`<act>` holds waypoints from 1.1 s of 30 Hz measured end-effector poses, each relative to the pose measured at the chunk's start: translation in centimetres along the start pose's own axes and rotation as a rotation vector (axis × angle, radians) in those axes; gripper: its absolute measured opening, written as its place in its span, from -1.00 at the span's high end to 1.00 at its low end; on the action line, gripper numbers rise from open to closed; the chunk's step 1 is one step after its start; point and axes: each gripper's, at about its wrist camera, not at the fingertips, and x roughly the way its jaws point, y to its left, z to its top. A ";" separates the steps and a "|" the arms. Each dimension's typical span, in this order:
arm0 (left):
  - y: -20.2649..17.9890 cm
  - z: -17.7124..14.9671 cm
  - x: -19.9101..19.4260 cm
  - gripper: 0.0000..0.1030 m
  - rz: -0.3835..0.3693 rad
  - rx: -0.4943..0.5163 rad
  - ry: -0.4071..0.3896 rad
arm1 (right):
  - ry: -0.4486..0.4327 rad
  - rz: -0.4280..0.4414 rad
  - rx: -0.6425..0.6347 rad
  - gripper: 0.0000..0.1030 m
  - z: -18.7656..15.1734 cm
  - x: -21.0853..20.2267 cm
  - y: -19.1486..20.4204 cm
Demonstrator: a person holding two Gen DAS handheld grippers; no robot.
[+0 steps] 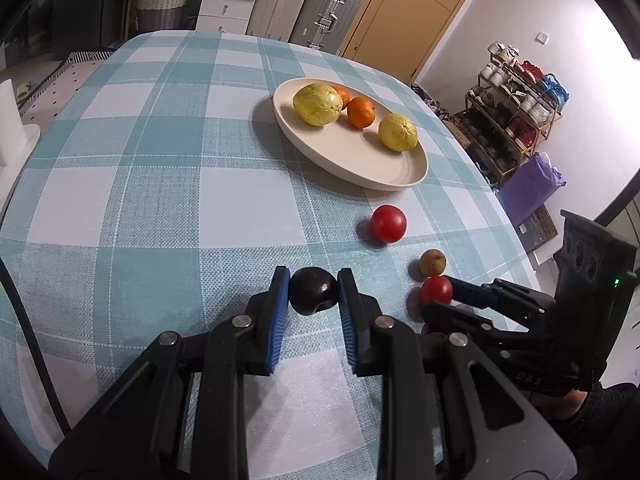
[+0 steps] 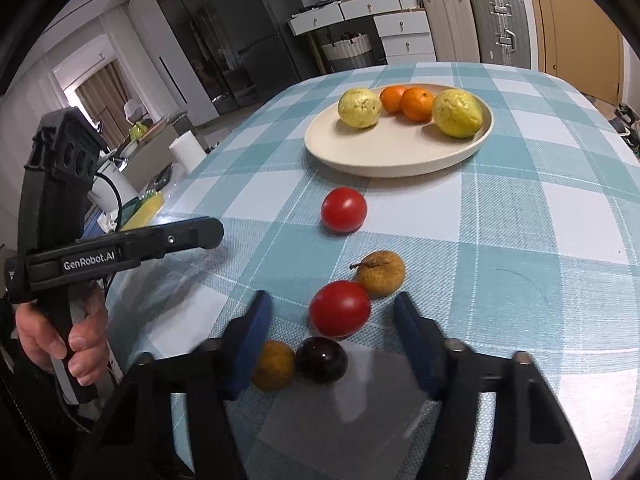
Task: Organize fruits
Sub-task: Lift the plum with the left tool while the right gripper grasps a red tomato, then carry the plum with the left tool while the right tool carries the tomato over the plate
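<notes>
My left gripper (image 1: pixel 314 292) is shut on a dark plum (image 1: pixel 313 290) just above the checked cloth. In the right wrist view it shows side-on as the left gripper (image 2: pixel 208 234), held by a hand. My right gripper (image 2: pixel 334 320) straddles a red tomato (image 2: pixel 340 308) that rests on the cloth. Its blurred blue pads (image 2: pixel 412 320) stand a little off each side. In the left wrist view the right gripper (image 1: pixel 442 298) hugs that tomato (image 1: pixel 435 289). The cream plate (image 2: pixel 392 170) holds two yellow-green fruits and two oranges.
A second red tomato (image 2: pixel 343 209) lies between the grippers and the plate (image 1: pixel 380 184). A brownish fruit (image 2: pixel 380 273) touches the straddled tomato. Another brownish fruit (image 2: pixel 273 365) and another dark plum (image 2: pixel 321 359) lie close under my right gripper. The table edge drops off at right.
</notes>
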 end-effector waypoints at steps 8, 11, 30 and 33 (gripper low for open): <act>0.5 -0.3 0.0 0.59 -0.008 -0.010 0.004 | 0.004 0.007 0.012 0.42 0.0 0.3 0.1; 0.5 -0.4 0.1 0.59 -0.011 -0.011 0.007 | -0.016 0.016 0.014 0.42 0.1 -0.1 0.1; -1.7 6.3 -1.0 0.58 -0.016 0.060 -0.066 | -0.142 0.068 -0.001 0.43 2.3 -3.4 -0.5; -2.4 7.3 0.0 0.58 -0.030 0.057 -0.055 | -0.170 0.072 0.001 0.43 3.2 -4.0 -1.1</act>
